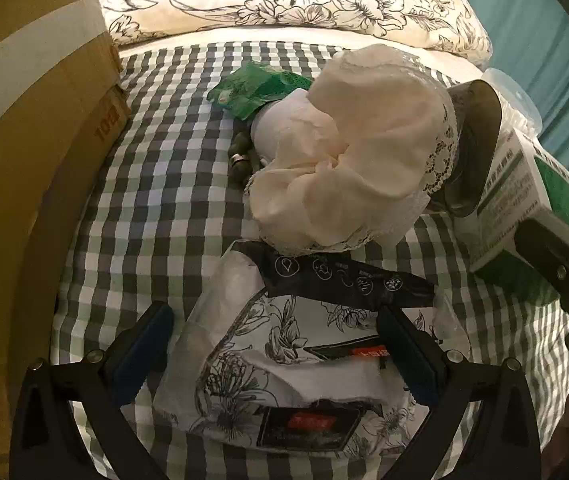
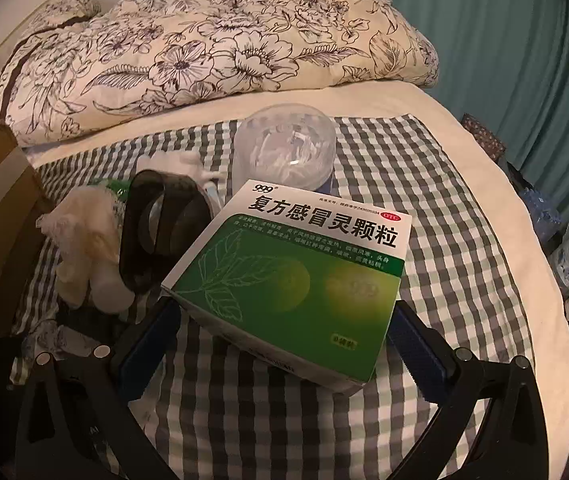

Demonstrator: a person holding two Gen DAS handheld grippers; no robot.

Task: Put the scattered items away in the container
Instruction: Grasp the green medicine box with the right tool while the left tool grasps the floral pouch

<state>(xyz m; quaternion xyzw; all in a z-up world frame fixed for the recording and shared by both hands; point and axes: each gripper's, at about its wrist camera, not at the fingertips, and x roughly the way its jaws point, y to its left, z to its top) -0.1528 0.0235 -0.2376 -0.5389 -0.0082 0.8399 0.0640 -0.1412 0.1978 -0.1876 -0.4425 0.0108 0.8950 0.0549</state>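
Between the two fingers of my left gripper (image 1: 276, 356) lies a floral-print packet (image 1: 284, 364) with a black strip, flat on the checked cloth (image 1: 156, 208). The jaws stand wide on either side of it, open. My right gripper (image 2: 284, 344) is shut on a green and white medicine box (image 2: 296, 280), both pads pressed to its sides, the box tilted above the cloth. That medicine box (image 1: 524, 196) also shows at the right edge of the left wrist view. A cardboard box (image 1: 24, 128) stands at the left.
A crumpled cream lace cloth (image 1: 356, 148) covers a white bottle (image 1: 272, 128). Behind it lies a green sachet (image 1: 252, 88). A dark translucent cup (image 2: 160, 224) lies on its side beside a clear plastic tub (image 2: 284, 148). A floral duvet (image 2: 204, 52) lies behind, a teal curtain (image 2: 504, 60) at right.
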